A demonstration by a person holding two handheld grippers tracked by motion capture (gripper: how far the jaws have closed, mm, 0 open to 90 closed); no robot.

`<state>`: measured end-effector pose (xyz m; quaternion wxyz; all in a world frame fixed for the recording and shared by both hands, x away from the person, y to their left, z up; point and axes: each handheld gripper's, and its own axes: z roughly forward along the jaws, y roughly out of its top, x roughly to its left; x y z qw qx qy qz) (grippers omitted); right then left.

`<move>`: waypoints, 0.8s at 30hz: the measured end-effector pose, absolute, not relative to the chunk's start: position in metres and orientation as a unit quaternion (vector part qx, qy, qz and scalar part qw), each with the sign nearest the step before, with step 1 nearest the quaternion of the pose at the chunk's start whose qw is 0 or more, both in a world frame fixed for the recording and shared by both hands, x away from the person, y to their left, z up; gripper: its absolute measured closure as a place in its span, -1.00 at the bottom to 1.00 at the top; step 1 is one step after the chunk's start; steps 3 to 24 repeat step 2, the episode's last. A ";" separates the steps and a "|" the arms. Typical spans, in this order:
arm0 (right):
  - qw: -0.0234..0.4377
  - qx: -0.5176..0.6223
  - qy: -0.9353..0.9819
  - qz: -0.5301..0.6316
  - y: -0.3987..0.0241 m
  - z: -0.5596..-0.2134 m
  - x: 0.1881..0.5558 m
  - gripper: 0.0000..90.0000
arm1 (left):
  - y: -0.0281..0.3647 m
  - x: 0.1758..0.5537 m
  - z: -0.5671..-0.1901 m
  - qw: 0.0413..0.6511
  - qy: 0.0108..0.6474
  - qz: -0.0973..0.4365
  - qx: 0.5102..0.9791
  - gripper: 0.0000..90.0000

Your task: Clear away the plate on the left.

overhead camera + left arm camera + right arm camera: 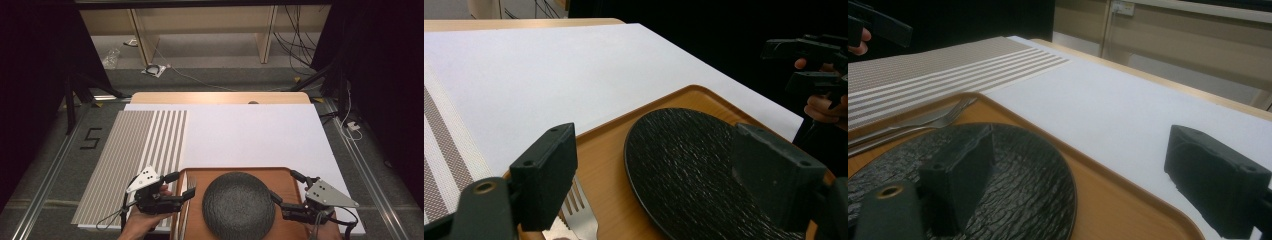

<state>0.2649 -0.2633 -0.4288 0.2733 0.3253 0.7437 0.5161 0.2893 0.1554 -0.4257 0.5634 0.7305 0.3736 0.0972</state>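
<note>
The left gripper [181, 186] hovers at the tray's [285, 176] left edge with jaws spread wide and nothing between them; in the left gripper view one jaw hangs above the fork [580, 216] and the other above the plate [684, 165], neither pressing on anything. The fork [189, 189] lies just inside that left edge, directly under this gripper's tips; its long axis runs from the near edge toward the far edge, tines pointing away from the person. This looks like the relation the next move turns on: the jaws would have to close across the handle, not along it, and the left hand is far nearer than the right.

The right gripper [285, 189] waits at the tray's right side, also released; in the right gripper view one jaw stands over the plate's [1013, 185] rim and the other over the white sheet [1108, 115] beyond the tray's corner, gripping nothing.

Count: one tray at the table's near edge, one dark textured plate [238, 205] in its middle, one fork that I can make out (a second utensil may lie beside it), one striped mat [135, 150] along the left edge, two grippers.
</note>
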 end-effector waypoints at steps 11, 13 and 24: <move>0.273 0.326 0.743 0.517 -0.263 -0.429 0.265 -0.69 | 0.155 0.290 -0.426 0.563 0.374 0.098 0.731 -0.57; 0.273 0.326 0.743 0.517 -0.263 -0.429 0.265 -0.69 | 0.155 0.290 -0.426 0.563 0.374 0.098 0.731 -0.57; 0.273 0.326 0.743 0.517 -0.263 -0.429 0.265 -0.69 | 0.155 0.290 -0.426 0.563 0.374 0.098 0.731 -0.57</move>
